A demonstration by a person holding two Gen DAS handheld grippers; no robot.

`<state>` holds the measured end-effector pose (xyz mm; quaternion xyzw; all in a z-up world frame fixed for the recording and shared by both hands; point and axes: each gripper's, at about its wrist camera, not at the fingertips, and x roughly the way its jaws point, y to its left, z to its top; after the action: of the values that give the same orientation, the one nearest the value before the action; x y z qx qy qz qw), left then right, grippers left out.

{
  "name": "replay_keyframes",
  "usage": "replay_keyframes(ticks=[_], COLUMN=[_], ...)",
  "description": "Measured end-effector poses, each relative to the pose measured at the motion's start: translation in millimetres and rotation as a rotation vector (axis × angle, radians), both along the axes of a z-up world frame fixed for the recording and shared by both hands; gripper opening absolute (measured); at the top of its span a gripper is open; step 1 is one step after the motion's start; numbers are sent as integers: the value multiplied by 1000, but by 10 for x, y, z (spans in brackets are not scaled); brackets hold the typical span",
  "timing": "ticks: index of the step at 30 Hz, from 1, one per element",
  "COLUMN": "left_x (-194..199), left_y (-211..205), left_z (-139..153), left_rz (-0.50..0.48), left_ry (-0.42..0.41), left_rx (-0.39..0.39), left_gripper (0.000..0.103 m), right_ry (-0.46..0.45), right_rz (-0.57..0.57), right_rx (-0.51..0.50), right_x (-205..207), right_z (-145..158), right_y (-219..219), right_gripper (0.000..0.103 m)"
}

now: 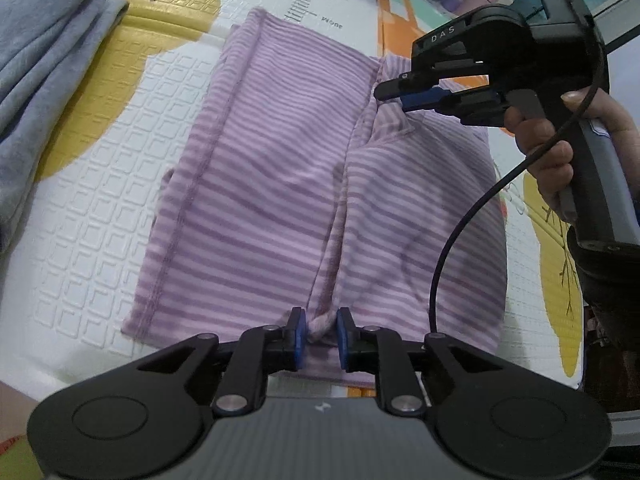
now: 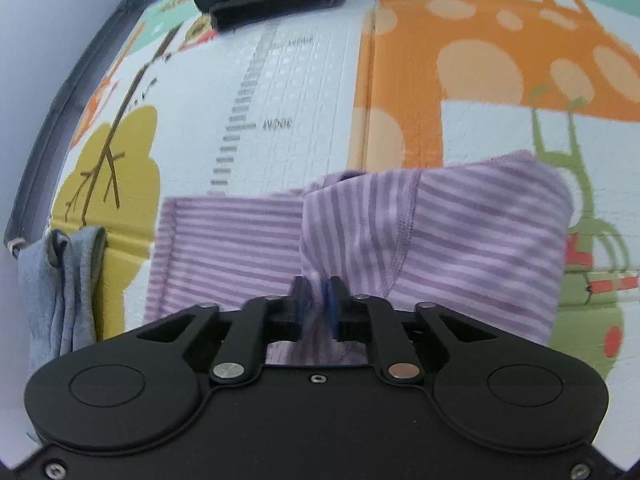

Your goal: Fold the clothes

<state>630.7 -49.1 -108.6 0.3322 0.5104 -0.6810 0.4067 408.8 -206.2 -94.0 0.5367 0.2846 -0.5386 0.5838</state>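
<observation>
A purple striped garment lies partly folded on a colourful foam play mat, directly ahead of both hand-held grippers. The left gripper pinches a bunched fold of the garment's near edge between its blue pads. The right gripper, ahead and to the right of the left one, is closed on the far edge, lifting a flap of fabric clear of the mat; its own camera shows the cloth clamped and the flap draped to the right of its fingers.

A grey garment lies crumpled far left of the left gripper.

Likely risks: the thin pinched fold could slip free, or uneven pulling could skew the fold.
</observation>
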Motion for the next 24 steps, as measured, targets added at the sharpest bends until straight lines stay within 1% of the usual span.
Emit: replay_keyframes(ticks=[2, 4, 6, 8, 9, 10, 11, 13, 16, 17, 19, 22, 24], left_x=[-4, -18, -33, -47, -55, -58, -62, -89, -132, -149, -193, -255, -269], left_y=[4, -6, -15, -25, -29, -36, -49, -98, -156, -162, -183, -214, -249], left_z=[25, 65, 104, 144, 163, 179, 188, 189, 188, 195, 187, 151, 94], left_rz=[-2, -6, -9, -13, -15, -14, -10, -6, -13, -18, -26, -34, -24], left_ry=[-3, -4, -5, -5, -6, -6, -7, -11, -3, 3, 6, -1, -10], left_rx=[-9, -26, -44, -61, -69, -76, -79, -81, -73, -75, -76, -68, -43], left_gripper=[19, 19, 20, 26, 32, 36, 38, 41, 45, 47, 52, 53, 53], right_ry=[-12, -17, -14, -10, -1, 9, 24, 74, 195, 221, 216, 177, 171], right_rz=[12, 13, 1, 4, 10, 17, 23, 36, 34, 27, 19, -2, -5], right_rx=[-4, -18, -52, -84, -100, -116, -128, -138, -91, -67, -26, 11, 34], right_x=[-2, -5, -22, -38, -37, -37, -33, -14, 25, 28, 16, -2, 30], right_z=[11, 79, 205, 339, 403, 467, 521, 589, 578, 551, 500, 429, 380], right_y=[-7, 0, 37, 78, 99, 120, 137, 158, 142, 136, 136, 98, 59], right_gripper=[22, 22, 23, 30, 32, 37, 40, 40, 41, 41, 41, 41, 43])
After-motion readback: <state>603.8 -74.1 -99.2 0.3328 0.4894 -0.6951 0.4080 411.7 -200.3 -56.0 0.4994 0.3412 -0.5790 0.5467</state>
